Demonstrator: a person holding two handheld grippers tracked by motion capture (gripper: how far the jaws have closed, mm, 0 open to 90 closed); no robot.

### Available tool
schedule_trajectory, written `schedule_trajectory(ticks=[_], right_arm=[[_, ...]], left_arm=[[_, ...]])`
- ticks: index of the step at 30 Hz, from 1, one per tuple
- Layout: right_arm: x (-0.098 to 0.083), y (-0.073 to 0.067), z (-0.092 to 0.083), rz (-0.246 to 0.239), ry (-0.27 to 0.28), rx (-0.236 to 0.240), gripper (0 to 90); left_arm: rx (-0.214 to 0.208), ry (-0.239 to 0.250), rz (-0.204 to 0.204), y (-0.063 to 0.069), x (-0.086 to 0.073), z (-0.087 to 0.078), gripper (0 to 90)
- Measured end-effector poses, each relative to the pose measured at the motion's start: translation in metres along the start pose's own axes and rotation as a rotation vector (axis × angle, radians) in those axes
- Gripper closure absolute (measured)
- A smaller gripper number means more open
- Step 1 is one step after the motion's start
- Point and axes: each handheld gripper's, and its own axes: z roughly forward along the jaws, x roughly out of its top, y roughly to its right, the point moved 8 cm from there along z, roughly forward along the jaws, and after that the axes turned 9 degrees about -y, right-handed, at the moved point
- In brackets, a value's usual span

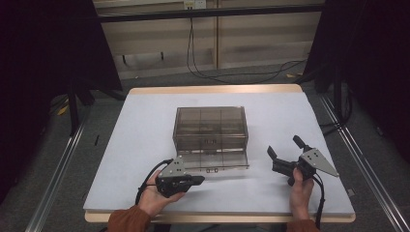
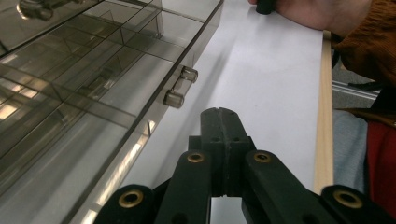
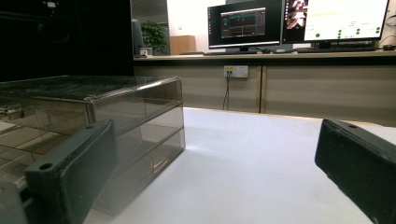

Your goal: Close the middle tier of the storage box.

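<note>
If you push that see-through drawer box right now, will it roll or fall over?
Probably neither. The drawer box looks low, wide and flat-bottomed, so it should slide across the smooth white table rather than tip. Its thin clear walls look stiff and light. The bottom drawer stands pulled out, so it might slide in first.

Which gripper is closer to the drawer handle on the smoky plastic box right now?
Left. The left gripper sits shut just in front of the pulled-out drawer's handle, not touching it. The right gripper waits open, off to the right side of the box.
</note>
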Motion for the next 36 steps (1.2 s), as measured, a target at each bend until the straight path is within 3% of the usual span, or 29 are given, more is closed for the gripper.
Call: schedule_trajectory(ticks=[2, 14, 22, 29, 36], right_arm=[[0.0, 0.0, 0.0, -0.002, 0.001, 0.001, 0.0], [0.0, 0.0, 0.0, -0.002, 0.001, 0.0, 0.0], [0.0, 0.0, 0.0, 0.002, 0.003, 0.001, 0.0], [0.0, 0.0, 0.0, 0.002, 0.001, -0.002, 0.0], [0.0, 0.0, 0.0, 0.0, 0.001, 0.0, 0.0]], left_arm=[[-0.005, -0.007, 0.017, -0.002, 0.006, 0.003, 90.0], [-0.012, 0.036, -0.006, -0.002, 0.008, 0.012, 90.0], [0.006, 0.008, -0.009, -0.007, 0.005, 0.02, 90.0], [-0.005, 0.008, -0.028, -0.009, 0.003, 0.024, 90.0], [0.0, -0.005, -0.012, -0.009, 0.002, 0.026, 90.0]])
